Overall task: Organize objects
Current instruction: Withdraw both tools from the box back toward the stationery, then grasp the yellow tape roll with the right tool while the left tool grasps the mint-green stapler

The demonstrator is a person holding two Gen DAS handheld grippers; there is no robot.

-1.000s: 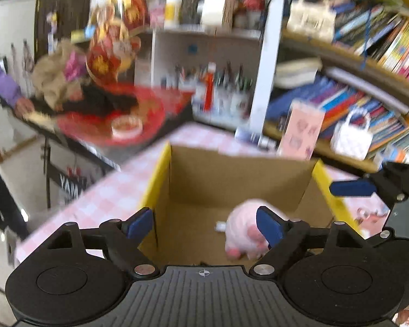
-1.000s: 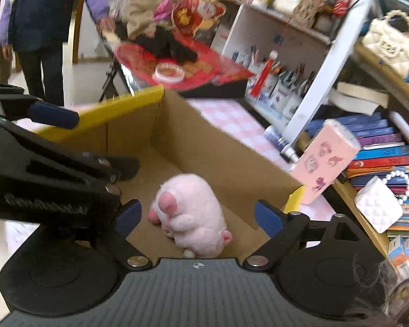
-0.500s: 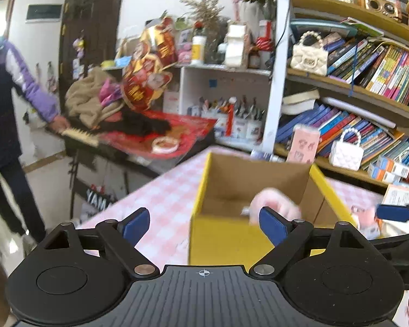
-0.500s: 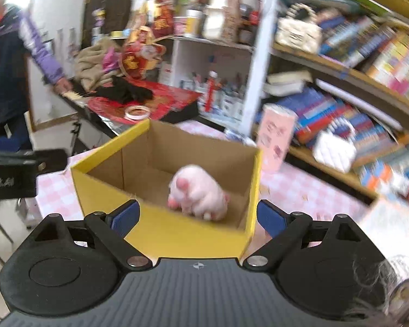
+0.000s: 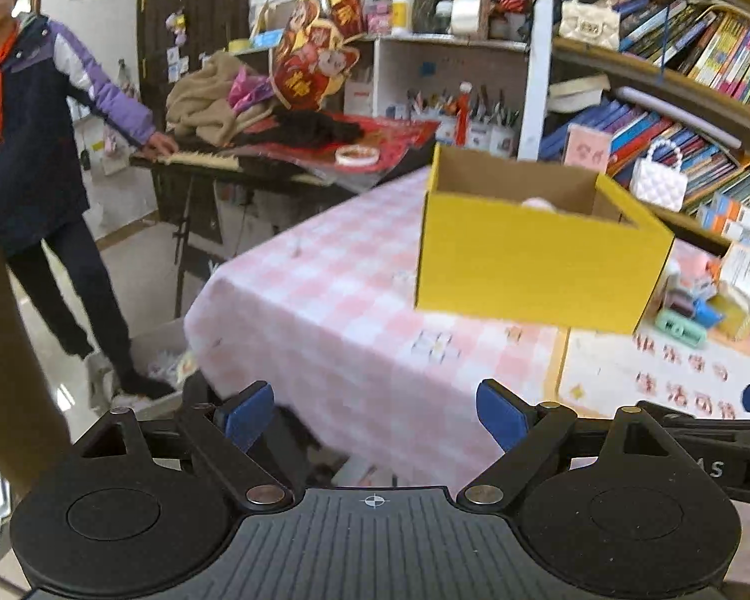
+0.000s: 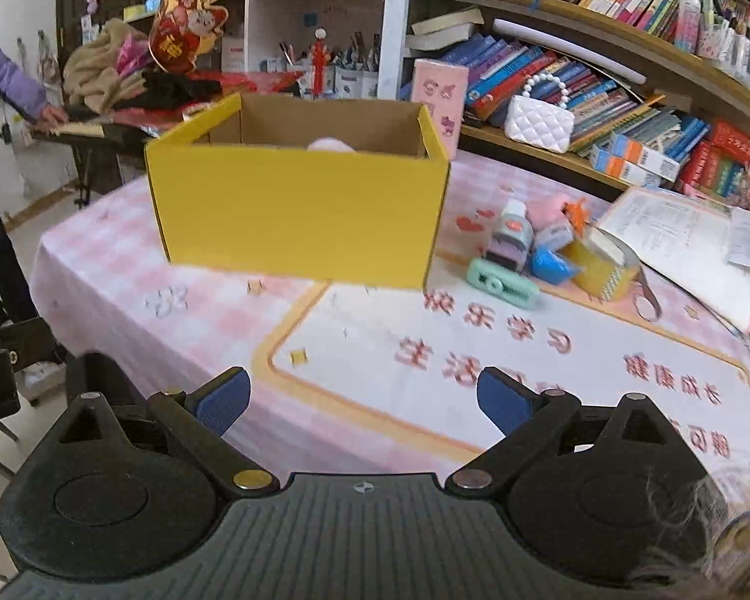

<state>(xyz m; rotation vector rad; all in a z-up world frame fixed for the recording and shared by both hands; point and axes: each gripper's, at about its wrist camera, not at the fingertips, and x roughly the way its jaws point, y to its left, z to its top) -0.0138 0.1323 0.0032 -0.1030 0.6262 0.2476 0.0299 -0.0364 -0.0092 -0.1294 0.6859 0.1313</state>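
The checked table [image 6: 125, 270] spreads ahead of both jaw pairs. The yellow box [image 6: 295, 205] sits well beyond them, pink plush toy [image 6: 330, 144] already inside. Small clutter [image 6: 535, 250] waits beyond the right gripper [image 6: 362, 402], its empty jaws opening; left gripper [image 5: 375, 415] released, empty.

A pink-checked table [image 6: 125, 270] carries a yellow box [image 6: 295, 210], small toys [image 6: 530, 250], a tape roll [image 6: 605, 262] and papers [image 6: 685, 240].

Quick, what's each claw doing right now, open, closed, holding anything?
Left claw: open, holding nothing.
Right claw: empty, its jaws are opening wider.
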